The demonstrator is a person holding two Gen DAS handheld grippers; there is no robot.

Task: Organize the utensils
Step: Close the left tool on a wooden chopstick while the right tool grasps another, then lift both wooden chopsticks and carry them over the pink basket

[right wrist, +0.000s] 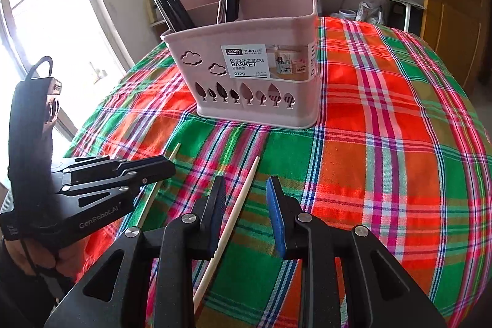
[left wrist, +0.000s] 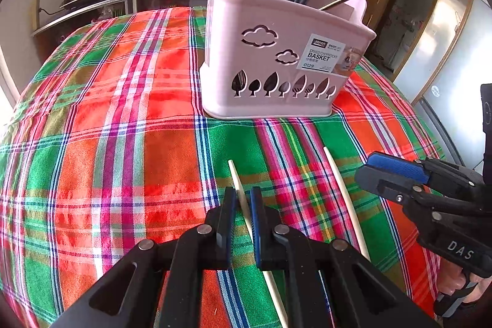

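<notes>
Chopsticks are lying side by side on the plaid-covered desk (left wrist: pixel 123 112), just in front of the pink basket (left wrist: pixel 276 60). The left gripper (left wrist: pixel 243 199) is straddling the left chopstick (left wrist: pixel 235 174), jaws narrowed but not visibly clamping it; the right gripper (right wrist: pixel 246 189) is straddling the right chopstick (right wrist: pixel 243 195) with jaws parted wider. Closing squarely across each thin shaft probably matters here, since a slanted pinch could roll it away; lifting should wait until each pinch is firm.

Bright daylight floods from the blown-out window (right wrist: pixel 33 20); fisheye edges bend darkly.
</notes>
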